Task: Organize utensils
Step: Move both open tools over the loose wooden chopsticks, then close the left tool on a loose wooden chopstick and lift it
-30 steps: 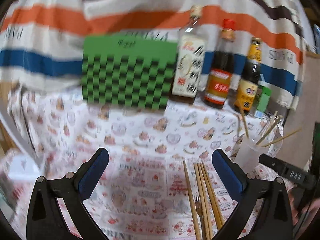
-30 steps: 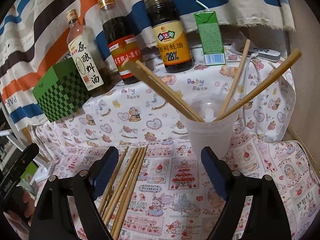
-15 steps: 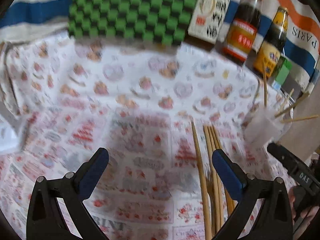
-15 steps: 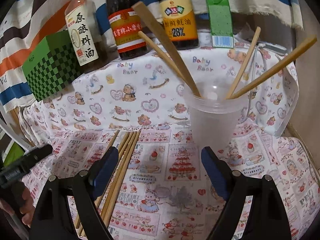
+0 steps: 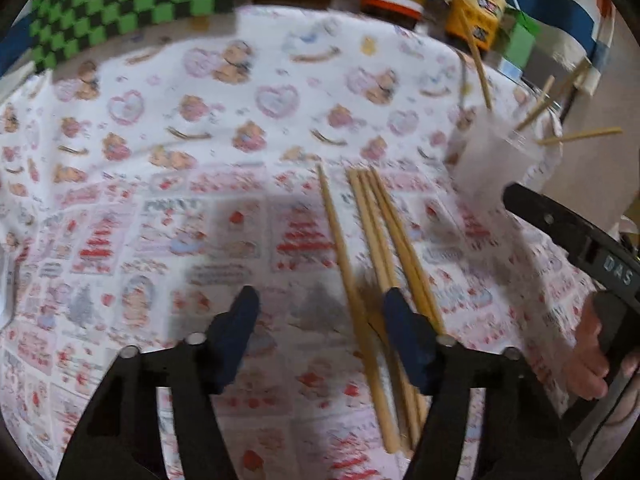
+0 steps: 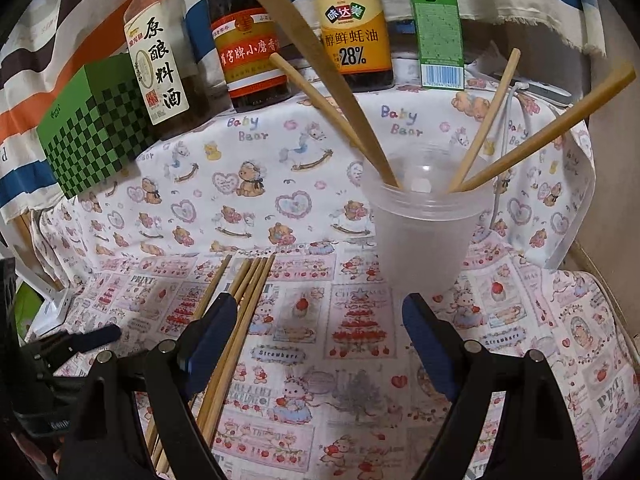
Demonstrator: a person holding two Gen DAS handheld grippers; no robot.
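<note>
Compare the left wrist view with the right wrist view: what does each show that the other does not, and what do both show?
Only the left wrist view shows the person's hand gripping the right gripper's black handle at the right edge.

Only the right wrist view shows the whole green drink carton, readable bottle labels such as the cooking wine bottle, and the inside of the plastic cup holding four chopsticks.

Both show the loose chopsticks on the tablecloth, the cup, the green checked box and open fingers.

A printed tablecloth carries loose chopsticks, a plastic cup, bottles and a checkered box.
</note>
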